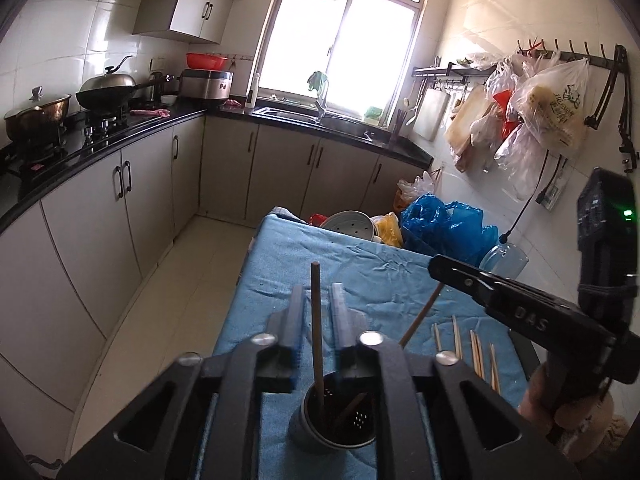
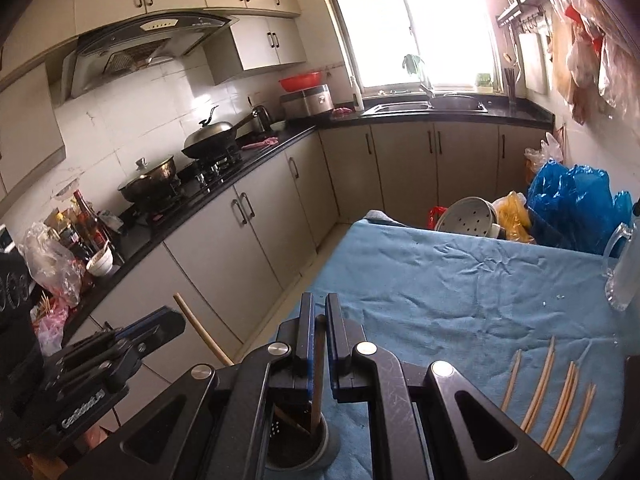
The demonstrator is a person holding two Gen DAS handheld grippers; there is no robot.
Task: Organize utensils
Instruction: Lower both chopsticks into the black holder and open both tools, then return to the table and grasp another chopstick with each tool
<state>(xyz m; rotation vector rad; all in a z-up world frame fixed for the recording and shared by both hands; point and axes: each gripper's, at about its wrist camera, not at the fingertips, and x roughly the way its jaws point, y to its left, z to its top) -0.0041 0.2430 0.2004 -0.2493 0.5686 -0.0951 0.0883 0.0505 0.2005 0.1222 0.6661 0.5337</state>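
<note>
A metal perforated utensil cup [image 1: 334, 420] stands on the blue cloth [image 1: 360, 272] at the near edge; it also shows in the right wrist view [image 2: 298, 450]. My left gripper [image 1: 318, 300] holds a brown chopstick [image 1: 317, 332] whose lower end is in the cup. My right gripper [image 2: 319, 308] holds another chopstick [image 2: 319, 376] with its end in the cup; it shows in the left wrist view [image 1: 436, 266]. Several pale chopsticks [image 2: 560, 392] lie on the cloth to the right, also in the left wrist view [image 1: 476, 352].
A glass mug [image 2: 622, 268] stands at the cloth's right edge. Blue plastic bags [image 2: 576, 204], a white perforated lid [image 2: 468, 216] and a yellow bag lie beyond the far edge. A black counter [image 2: 224, 176] with stove and pots runs along the left.
</note>
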